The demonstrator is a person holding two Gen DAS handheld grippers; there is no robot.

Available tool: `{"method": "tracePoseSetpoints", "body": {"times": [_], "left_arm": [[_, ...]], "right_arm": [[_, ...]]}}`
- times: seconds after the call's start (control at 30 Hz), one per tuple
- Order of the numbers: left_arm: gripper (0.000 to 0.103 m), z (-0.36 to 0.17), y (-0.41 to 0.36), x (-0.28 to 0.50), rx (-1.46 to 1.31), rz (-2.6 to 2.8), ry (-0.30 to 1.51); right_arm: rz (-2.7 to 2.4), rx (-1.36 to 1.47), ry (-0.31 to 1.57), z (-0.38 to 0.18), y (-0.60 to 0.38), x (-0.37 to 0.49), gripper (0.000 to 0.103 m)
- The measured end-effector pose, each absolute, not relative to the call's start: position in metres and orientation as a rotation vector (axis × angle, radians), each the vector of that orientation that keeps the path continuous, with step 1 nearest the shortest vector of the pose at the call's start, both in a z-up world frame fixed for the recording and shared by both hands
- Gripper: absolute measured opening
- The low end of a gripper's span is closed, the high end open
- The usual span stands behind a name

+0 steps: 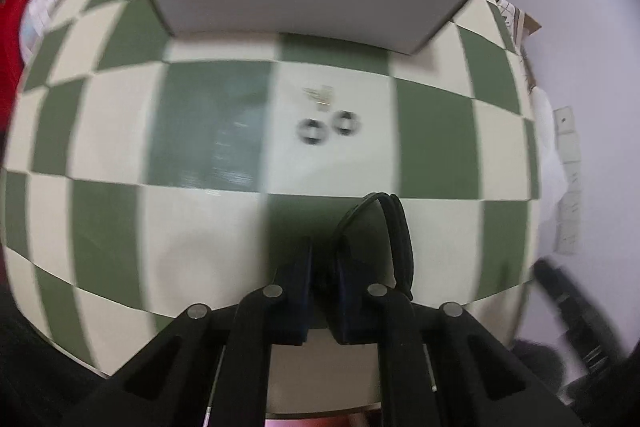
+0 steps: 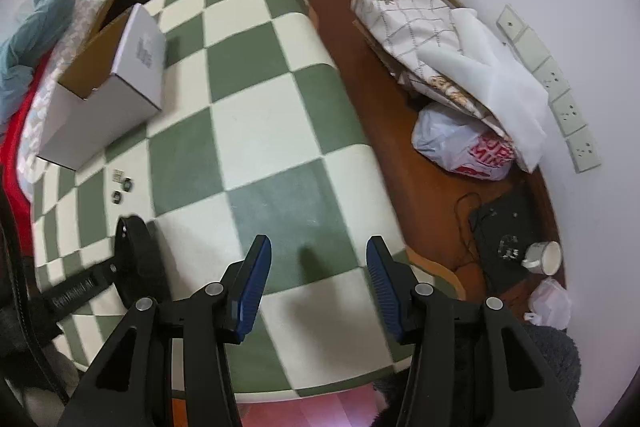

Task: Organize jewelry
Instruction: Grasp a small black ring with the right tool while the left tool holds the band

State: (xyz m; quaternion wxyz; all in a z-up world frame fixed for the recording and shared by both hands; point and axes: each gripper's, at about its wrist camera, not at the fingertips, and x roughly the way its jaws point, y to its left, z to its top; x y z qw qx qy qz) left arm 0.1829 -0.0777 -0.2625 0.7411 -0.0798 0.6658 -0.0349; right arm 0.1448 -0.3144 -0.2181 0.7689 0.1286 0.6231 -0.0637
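1 wide surface [image 2: 256,131] with a green and cream checkered cover fills most of both views. At its far side, seen from the left wrist, stands a white cardboard box [image 1: 304,7], open at the top, with a brown inside. It rests on the cover and is apart from both tools.

The right tool [image 2: 318,241] hangs over a bare part of the cover, near the front edge. Its 2 blue-padded fingers are spread apart, released, with nothing between them.

The left tool [image 1: 323,247] points steeply down at the cover. Its 2 fingers are clenched, with only a thin gap left, and the blur does not show whether anything is pinched there. Just beside its fingertips is a black curved thing [image 1: 380,227]; what it is cannot be told, nor whether it touches the tool.

The jewelry lies on a cream square between the left tool and the box, outside the box. 1 dark round piece [image 1: 312,133] lies just beside a second dark round piece [image 1: 346,123]. Closer to the box, near these 2, lies a small pale gold piece [image 1: 320,95], too blurred to name.
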Motion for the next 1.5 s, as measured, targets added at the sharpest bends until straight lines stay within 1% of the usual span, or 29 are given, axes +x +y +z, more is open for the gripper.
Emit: {"method": "tracePoseSetpoints", "body": {"times": [0.23,0.3,0.37,0.43,0.47,0.7,0.77,0.93,1.07,1.17,1.2,1.5], "left_arm": [[0.008,-0.258,-0.008,0.177,-0.034,0.055,1.387],[0.008,-0.259,0.006,0.179,-0.034,0.077,1.379],[0.008,-0.260,0.015,0.181,-0.033,0.089,1.376],[0.008,-0.261,0.023,0.183,-0.044,0.086,1.377],[0.008,-0.261,0.026,0.183,-0.045,0.085,1.376],[0.008,-0.260,0.031,0.187,-0.083,0.065,1.373],[0.008,-0.260,0.031,0.185,-0.081,0.062,1.369],[0.008,-0.261,0.032,0.189,-0.083,0.059,1.366],[0.008,-0.262,0.031,0.193,-0.080,0.060,1.363],[0.008,-0.262,0.030,0.192,-0.082,0.061,1.365],[0.008,-0.261,0.030,0.191,-0.082,0.060,1.365],[0.008,-0.257,0.035,0.190,-0.084,0.055,1.348]], "right_arm": [[0.100,0.419,1.325,-0.219,-0.271,0.165,0.051],[0.144,0.429,1.328,-0.224,-0.253,0.174,0.045],[0.187,0.430,1.328,-0.230,-0.231,0.186,0.044],[0.216,0.415,1.323,-0.236,-0.214,0.196,0.040],[0.223,0.410,1.324,-0.239,-0.207,0.200,0.036],[0.215,0.324,1.332,-0.254,-0.174,0.225,0.032],[0.205,0.277,1.325,-0.254,-0.168,0.228,0.030],[0.181,0.200,1.313,-0.254,-0.162,0.228,0.016],[0.182,0.107,1.299,-0.253,-0.152,0.222,0.014],[0.178,0.066,1.286,-0.253,-0.147,0.219,0.010],[0.178,0.065,1.282,-0.253,-0.145,0.219,0.000],[0.188,0.275,1.260,-0.243,-0.178,0.206,0.000]]}}
